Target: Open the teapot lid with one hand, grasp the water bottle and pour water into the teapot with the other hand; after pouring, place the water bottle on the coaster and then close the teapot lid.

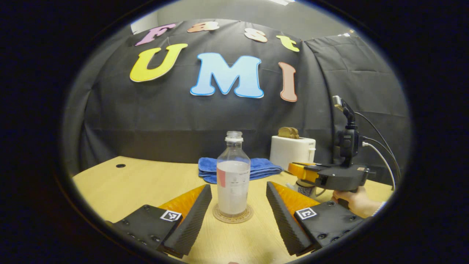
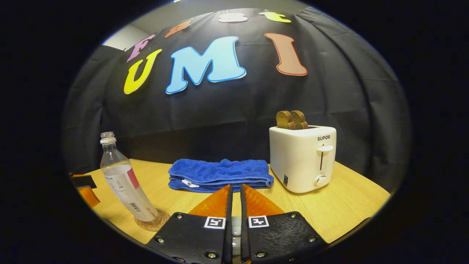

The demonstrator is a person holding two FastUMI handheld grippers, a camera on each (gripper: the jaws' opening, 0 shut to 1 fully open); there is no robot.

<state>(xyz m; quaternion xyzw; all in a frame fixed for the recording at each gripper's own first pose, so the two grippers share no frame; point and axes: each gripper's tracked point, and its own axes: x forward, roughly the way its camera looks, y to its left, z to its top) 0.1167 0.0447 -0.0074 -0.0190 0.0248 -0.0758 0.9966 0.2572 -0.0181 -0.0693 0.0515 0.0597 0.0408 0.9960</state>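
Observation:
A clear, uncapped water bottle [image 1: 233, 176], about half full, stands upright on a round coaster [image 1: 246, 217] mid-table. My left gripper [image 1: 239, 184] is open, one finger on each side of the bottle and neither touching it. In the left gripper view the right gripper [image 1: 298, 172], held by a hand [image 1: 357, 203], hovers over a small part of the teapot [image 1: 305, 190]. In the right gripper view my right gripper [image 2: 236, 187] is shut, with a pale piece of the teapot lid [image 2: 236, 226] pinched low between the fingers. The bottle [image 2: 124, 183] and coaster [image 2: 161, 220] sit at its left.
A white toaster [image 2: 302, 161] with two slices of bread stands at the back right. A folded blue towel [image 2: 220, 174] lies behind the bottle. One of the left gripper's fingers [image 2: 88, 190] shows at the left edge. The wooden table [image 1: 146, 183] has a cable hole [image 1: 120, 165].

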